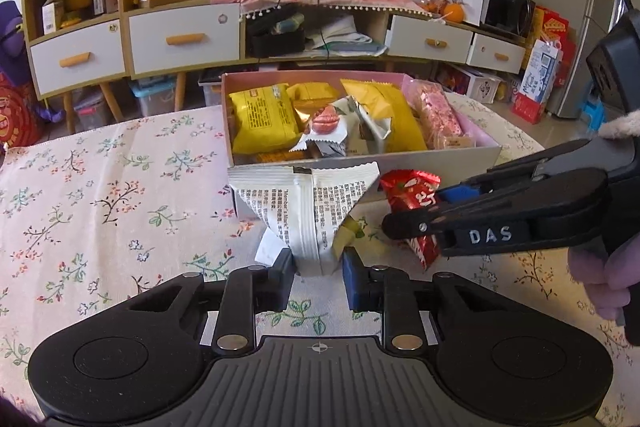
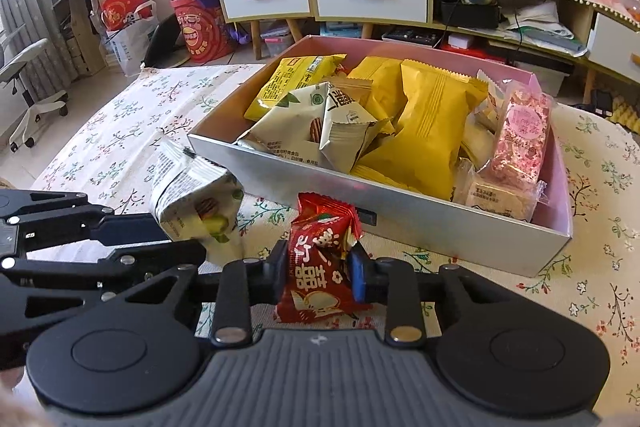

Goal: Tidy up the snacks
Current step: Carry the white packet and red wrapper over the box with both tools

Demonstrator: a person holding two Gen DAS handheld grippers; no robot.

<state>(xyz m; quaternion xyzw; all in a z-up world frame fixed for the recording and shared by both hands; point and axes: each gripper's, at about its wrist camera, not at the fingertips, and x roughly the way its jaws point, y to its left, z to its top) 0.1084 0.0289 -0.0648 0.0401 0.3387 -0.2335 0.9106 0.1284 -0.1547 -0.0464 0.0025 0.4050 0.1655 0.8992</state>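
Nearest the lens in the left wrist view, the left gripper (image 1: 318, 269) has its two pads pinched on the lower end of a white printed snack packet (image 1: 308, 203). The packet stands upright between them on the flowered tablecloth (image 1: 100, 195), just in front of the box's near wall. To the right, the right gripper (image 2: 316, 277) is clamped on a red snack packet (image 2: 320, 259), with the black pad on one side and the blue pad on the other pressing the wrapper in at its middle. No earlier view is given, so nothing more can be said than that both grips look firm.

Judged from this, the step in hand is the pick-up: each tool has one loose snack, and both snacks are still outside the box. The next move calls for lifting each packet clear of the near wall and carrying it over the rim to a free spot, one at a time or well apart so the tools do not collide.

The open box (image 2: 400, 215), pink inside with pale outer walls, sits in the middle of the table beyond both packets. It is already crowded: yellow packets (image 2: 424, 123) at the left and centre, cream folded packets (image 2: 320, 131) in front, a pink speckled bar (image 2: 522, 135) along the right side.
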